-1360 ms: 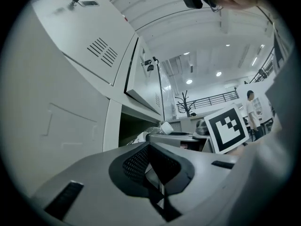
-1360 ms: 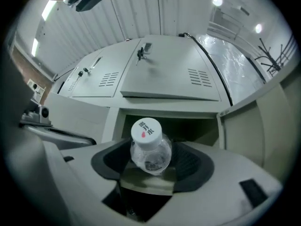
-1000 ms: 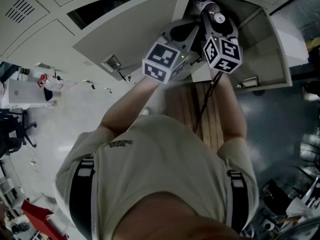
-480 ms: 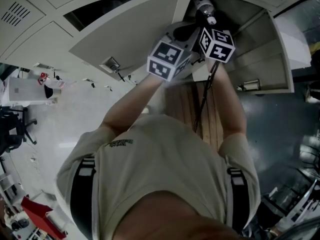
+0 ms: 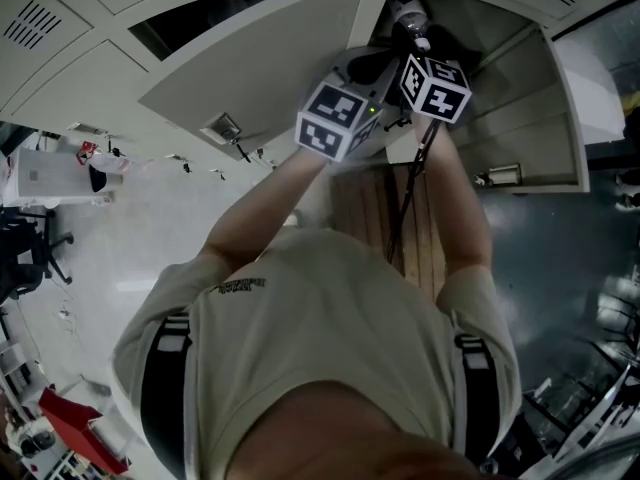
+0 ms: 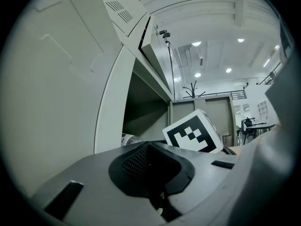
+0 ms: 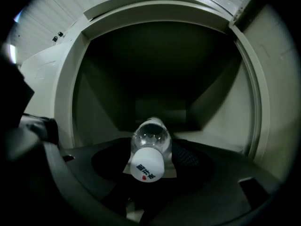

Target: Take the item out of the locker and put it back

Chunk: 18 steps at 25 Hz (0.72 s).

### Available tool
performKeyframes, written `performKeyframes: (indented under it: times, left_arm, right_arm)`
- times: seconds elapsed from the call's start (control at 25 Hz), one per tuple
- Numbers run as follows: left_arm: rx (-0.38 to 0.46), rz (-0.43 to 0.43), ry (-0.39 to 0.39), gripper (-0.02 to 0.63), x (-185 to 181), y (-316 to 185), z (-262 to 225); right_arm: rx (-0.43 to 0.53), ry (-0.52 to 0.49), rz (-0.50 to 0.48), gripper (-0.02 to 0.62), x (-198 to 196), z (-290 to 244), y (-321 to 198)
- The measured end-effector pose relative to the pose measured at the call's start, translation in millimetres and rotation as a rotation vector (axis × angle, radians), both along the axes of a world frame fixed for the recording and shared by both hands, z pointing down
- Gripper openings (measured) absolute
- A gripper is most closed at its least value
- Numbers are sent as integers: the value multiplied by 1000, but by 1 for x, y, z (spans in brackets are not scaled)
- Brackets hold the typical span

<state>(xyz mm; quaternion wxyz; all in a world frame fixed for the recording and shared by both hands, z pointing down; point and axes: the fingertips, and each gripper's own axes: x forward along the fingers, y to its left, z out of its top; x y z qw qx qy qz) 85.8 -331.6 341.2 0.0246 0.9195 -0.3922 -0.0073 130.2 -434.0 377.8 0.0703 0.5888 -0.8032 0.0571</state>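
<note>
Right gripper view: right gripper (image 7: 149,173) clamps its jaws on a clear bottle (image 7: 150,136), white cap toward the camera
Left gripper view: left gripper (image 6: 153,175), jaws together on nothing, beside the open door (image 6: 56,79)
Bottle: at the mouth of the locker (image 7: 160,65)
Change: head view shows the right gripper pushed further into the opening within the last second
Meaning: probably the put-back step, release not yet done

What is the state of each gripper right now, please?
Left gripper: closed, nothing between its jaws.
Right gripper: closed on the plastic bottle, cap toward the camera.
</note>
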Motion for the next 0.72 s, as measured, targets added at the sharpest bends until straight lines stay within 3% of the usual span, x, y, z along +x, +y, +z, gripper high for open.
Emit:
performKeyframes:
  times: [0.36, 0.72]
  left_arm:
    - [1, 0, -6, 6, -5, 4, -1]
    - [16, 10, -8, 6, -7, 11, -9]
  right_arm:
    - [14, -7, -13, 325, -3, -8, 3]
    - [76, -44, -13, 318, 2, -43, 23]
